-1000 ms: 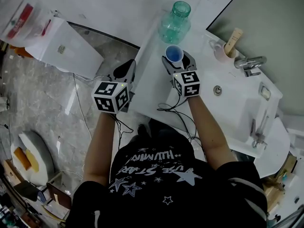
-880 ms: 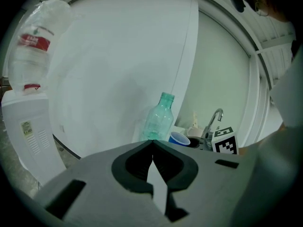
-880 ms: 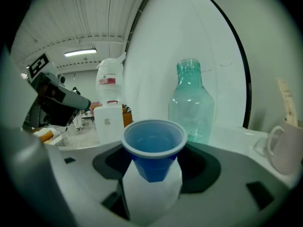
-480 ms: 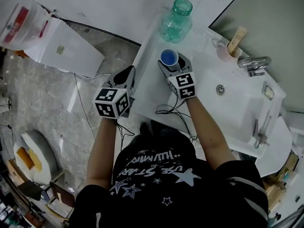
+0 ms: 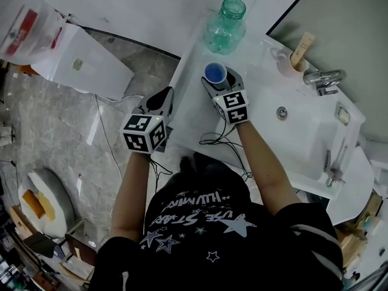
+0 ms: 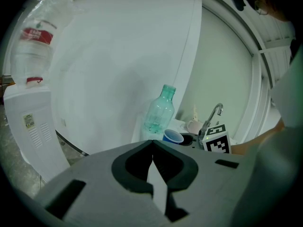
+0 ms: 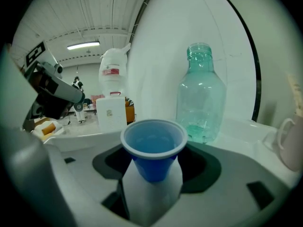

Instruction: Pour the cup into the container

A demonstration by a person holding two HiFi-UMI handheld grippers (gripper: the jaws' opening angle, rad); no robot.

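Observation:
A blue plastic cup (image 5: 215, 73) stands upright between the jaws of my right gripper (image 5: 219, 79), which is shut on it over the white counter (image 5: 194, 111). In the right gripper view the blue cup (image 7: 154, 148) shows pale liquid inside. The container, a clear green-tinted glass jar (image 5: 224, 24) with an open mouth, stands just beyond the cup at the counter's far end; the jar (image 7: 200, 98) is a little right of the cup. My left gripper (image 5: 159, 100) hovers off the counter's left edge, shut with nothing in it (image 6: 152, 145).
A sink basin (image 5: 285, 117) with a chrome faucet (image 5: 321, 79) lies right of the cup. A pinkish mug (image 5: 284, 64) holding a tube stands by the faucet. A water dispenser (image 5: 79, 56) stands on the floor at left. Cables (image 5: 215, 139) hang over the counter's front edge.
My right gripper carried the blue cup slightly leftward relative to the jar, then held still over the last half second. The left gripper barely shifted.

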